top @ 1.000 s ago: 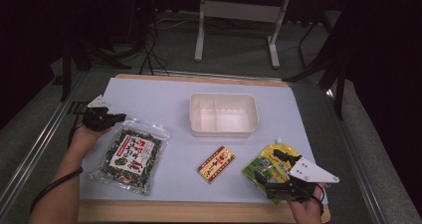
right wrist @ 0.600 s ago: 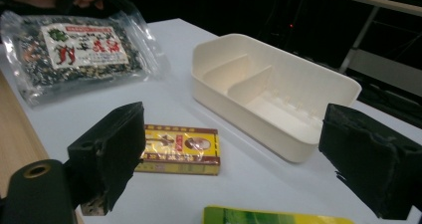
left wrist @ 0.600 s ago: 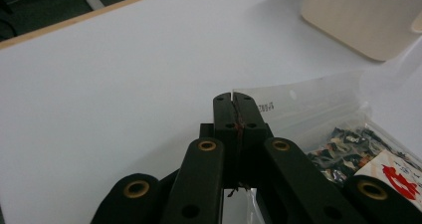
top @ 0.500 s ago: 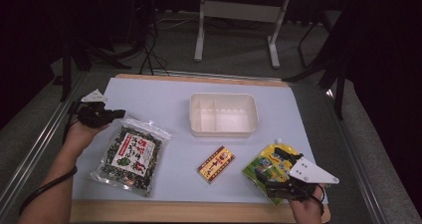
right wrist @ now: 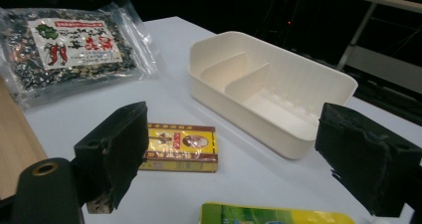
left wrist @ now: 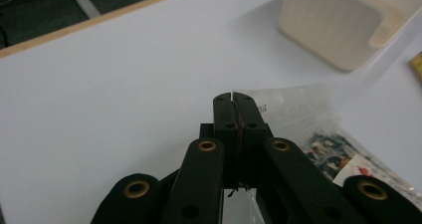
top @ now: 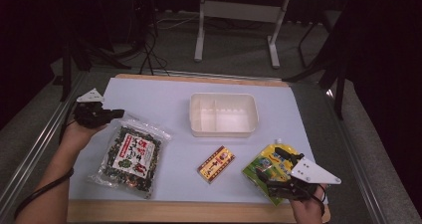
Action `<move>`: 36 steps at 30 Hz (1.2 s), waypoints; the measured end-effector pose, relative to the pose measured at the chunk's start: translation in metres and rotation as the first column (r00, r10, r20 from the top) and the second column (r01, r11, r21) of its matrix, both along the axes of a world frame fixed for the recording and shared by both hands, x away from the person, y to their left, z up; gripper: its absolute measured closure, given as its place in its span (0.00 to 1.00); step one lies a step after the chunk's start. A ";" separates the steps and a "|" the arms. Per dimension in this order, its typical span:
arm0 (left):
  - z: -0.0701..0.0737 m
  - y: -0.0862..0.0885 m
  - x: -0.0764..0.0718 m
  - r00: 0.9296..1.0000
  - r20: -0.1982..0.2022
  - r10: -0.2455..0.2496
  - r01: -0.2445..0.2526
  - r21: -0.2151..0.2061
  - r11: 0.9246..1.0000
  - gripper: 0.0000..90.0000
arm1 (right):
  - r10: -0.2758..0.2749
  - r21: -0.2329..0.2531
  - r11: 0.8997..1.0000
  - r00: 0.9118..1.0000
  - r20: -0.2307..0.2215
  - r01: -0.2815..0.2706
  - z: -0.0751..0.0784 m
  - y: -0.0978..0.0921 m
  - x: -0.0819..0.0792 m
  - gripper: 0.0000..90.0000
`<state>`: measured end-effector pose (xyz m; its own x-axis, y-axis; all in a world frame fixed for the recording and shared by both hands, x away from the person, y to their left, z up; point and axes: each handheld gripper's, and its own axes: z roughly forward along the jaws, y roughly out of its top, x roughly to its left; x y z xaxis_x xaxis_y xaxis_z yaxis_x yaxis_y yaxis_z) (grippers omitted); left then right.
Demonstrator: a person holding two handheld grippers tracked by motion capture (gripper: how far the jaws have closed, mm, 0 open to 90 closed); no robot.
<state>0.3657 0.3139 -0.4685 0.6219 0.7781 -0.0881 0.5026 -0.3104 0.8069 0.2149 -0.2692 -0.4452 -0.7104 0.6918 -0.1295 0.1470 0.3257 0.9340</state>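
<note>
From above, the right tongs (top: 278,184) hover at the green-yellow pouch (top: 271,167) near the counter's (top: 164,97) right front edge; a careless nudge could push it off. Left tongs (left wrist: 234,100) are pressed together beside the seaweed bag (left wrist: 318,134). Right tongs' view: jaws apart, box (right wrist: 180,148) lettering unreadable

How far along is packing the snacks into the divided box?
Nothing looks packed: the white divided box has nothing in it. In hand: the left gripper is shut on the seaweed bag; the right gripper is open over the green-yellow pouch. The small yellow-red box lies untouched.
</note>
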 end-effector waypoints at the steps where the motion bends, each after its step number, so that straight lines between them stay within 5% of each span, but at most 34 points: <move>1: 0.003 0.000 -0.002 1.000 0.016 -0.003 0.003 -0.014 1.000 1.00 | 0.010 0.005 1.000 1.000 0.004 -0.010 0.001 -0.001 0.001 0.15; 5: 0.014 0.001 -0.013 0.997 0.074 -0.028 0.033 -0.078 0.996 1.00 | 0.017 0.008 1.000 1.000 0.003 -0.017 0.002 0.000 0.000 0.14; 12: 0.031 -0.003 -0.028 0.987 0.148 -0.057 0.076 -0.126 0.989 1.00 | 0.039 0.023 0.999 0.998 -0.050 -0.038 0.004 0.003 0.001 0.12; 18: 0.039 -0.002 -0.037 0.980 0.185 -0.075 0.107 -0.173 0.979 1.00 | 0.101 0.053 0.994 0.992 -0.078 -0.097 0.011 0.015 0.003 0.11; 23: 0.044 -0.003 -0.044 0.974 0.206 -0.093 0.134 -0.194 0.972 1.00 | 0.143 0.036 0.989 0.988 -0.052 -0.141 0.015 0.031 0.004 0.11; 36: 0.072 -0.021 -0.069 0.939 0.288 -0.188 0.255 -0.216 0.943 1.00 | 0.314 0.071 0.949 0.947 -0.075 -0.309 0.030 0.107 0.035 0.11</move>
